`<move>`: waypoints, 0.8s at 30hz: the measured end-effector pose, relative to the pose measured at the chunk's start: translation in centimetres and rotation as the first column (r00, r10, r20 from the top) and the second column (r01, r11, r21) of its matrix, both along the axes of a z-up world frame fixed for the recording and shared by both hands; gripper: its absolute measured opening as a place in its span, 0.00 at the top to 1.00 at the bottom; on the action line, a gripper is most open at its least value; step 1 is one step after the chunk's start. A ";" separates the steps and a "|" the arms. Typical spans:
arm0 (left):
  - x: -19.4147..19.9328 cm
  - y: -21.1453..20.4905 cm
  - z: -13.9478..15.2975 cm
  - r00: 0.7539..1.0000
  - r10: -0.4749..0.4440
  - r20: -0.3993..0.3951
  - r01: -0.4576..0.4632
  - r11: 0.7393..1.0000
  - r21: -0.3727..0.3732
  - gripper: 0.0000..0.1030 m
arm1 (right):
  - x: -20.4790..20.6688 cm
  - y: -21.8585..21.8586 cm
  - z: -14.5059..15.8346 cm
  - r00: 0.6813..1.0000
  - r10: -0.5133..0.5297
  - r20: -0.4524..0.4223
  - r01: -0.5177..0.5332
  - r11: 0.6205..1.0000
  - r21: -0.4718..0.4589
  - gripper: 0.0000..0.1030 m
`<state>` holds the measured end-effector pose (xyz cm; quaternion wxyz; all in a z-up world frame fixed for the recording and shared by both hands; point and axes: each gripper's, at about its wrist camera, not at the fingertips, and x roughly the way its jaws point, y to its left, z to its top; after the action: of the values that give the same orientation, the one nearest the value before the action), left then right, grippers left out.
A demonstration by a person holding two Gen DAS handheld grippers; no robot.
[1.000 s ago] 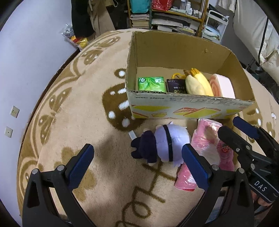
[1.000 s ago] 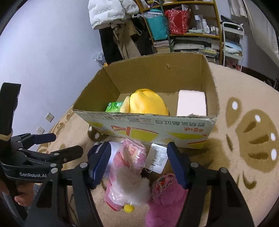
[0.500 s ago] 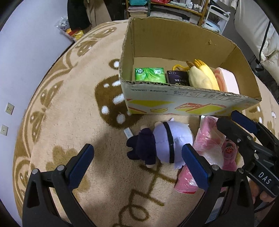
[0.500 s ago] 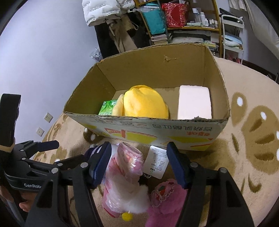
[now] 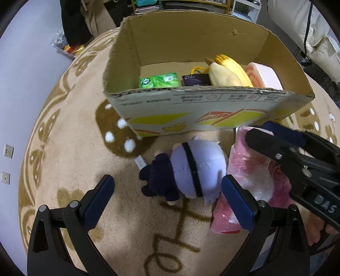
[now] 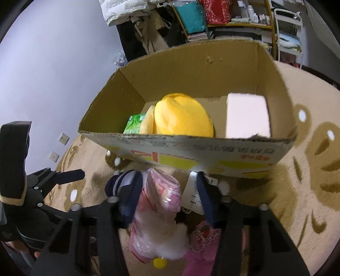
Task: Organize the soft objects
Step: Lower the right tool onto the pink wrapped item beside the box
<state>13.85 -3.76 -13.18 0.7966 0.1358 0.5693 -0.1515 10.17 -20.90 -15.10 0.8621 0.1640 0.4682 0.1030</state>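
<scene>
A lavender plush doll with dark navy body (image 5: 191, 169) lies on the rug before the cardboard box (image 5: 191, 110). My left gripper (image 5: 167, 198) is open, its fingers either side of the doll, just short of it. A pink plastic-wrapped plush (image 6: 159, 197) lies right of the doll (image 6: 119, 182); my right gripper (image 6: 169, 197) is open with its fingers around it. A pink furry toy (image 6: 201, 250) lies beside it. The box (image 6: 191, 152) holds a yellow plush (image 6: 180, 114), green packet (image 5: 158, 80), dark packet (image 5: 195, 79) and pink-white block (image 6: 247, 114).
Everything sits on a round beige rug with brown patterns (image 5: 70, 138). A purple wall (image 6: 53, 63) stands to the left. Shelves with books and bags (image 6: 223, 19) and hanging clothes (image 6: 136, 25) stand behind the box. A white tag (image 6: 193, 197) lies by the box front.
Both grippers have moved forward and lower toward the toys and box. The left gripper's fingers now flank the doll; the right gripper's fingers now straddle the pink wrapped plush.
</scene>
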 end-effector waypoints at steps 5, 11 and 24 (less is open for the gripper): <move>0.3 -0.5 -0.8 1.000 -0.008 -0.008 0.008 1.000 -0.001 0.03 | -0.2 0.5 -0.1 1.000 0.005 0.002 -0.005 1.000 -0.021 0.76; 1.0 -0.8 -1.7 0.999 0.011 -0.033 -0.012 0.999 -0.043 0.03 | -0.5 0.7 0.9 1.000 0.011 0.022 -0.008 0.995 -0.101 0.81; 2.0 -2.3 -3.3 0.997 0.033 -0.073 -0.037 0.998 -0.057 0.02 | -0.4 -0.2 1.0 1.000 0.008 -0.010 -0.009 0.991 -0.132 0.82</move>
<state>15.88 -6.02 -16.46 0.7817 0.0971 0.5953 -0.1587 9.81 -21.07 -14.11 0.8683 0.1054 0.4789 0.0747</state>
